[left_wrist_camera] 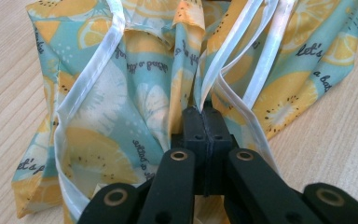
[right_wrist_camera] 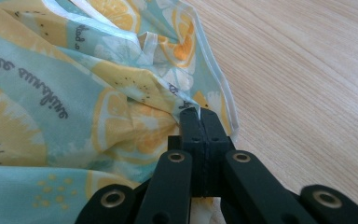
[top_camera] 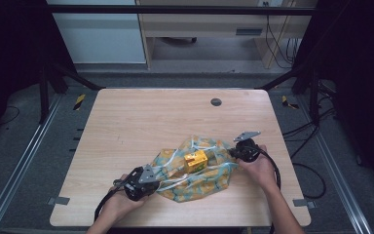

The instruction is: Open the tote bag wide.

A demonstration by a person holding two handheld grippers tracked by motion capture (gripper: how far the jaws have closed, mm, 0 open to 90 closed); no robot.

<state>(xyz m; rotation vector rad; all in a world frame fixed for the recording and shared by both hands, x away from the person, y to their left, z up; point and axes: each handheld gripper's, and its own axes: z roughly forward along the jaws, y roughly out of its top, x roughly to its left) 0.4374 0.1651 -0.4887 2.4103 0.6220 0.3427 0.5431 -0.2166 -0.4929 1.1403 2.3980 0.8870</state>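
Note:
A teal and yellow lemon-print cloth bag [top_camera: 195,178] with white trim lies bunched on the wooden table [top_camera: 126,126]. A yellow box [top_camera: 195,161] rests in its middle. My left gripper [top_camera: 152,179] is shut on the bag's left edge; in the left gripper view the jaws [left_wrist_camera: 203,112] pinch the white-trimmed fabric [left_wrist_camera: 135,93]. My right gripper [top_camera: 233,153] is shut on the bag's right edge; in the right gripper view its jaws [right_wrist_camera: 198,114] clamp a fold of the printed cloth [right_wrist_camera: 74,93]. A hand holds each gripper.
A round grey grommet [top_camera: 216,102] sits near the table's far edge. Black cables trail from both grippers toward the front edge. Dark frame posts and floor cables stand at both sides of the table.

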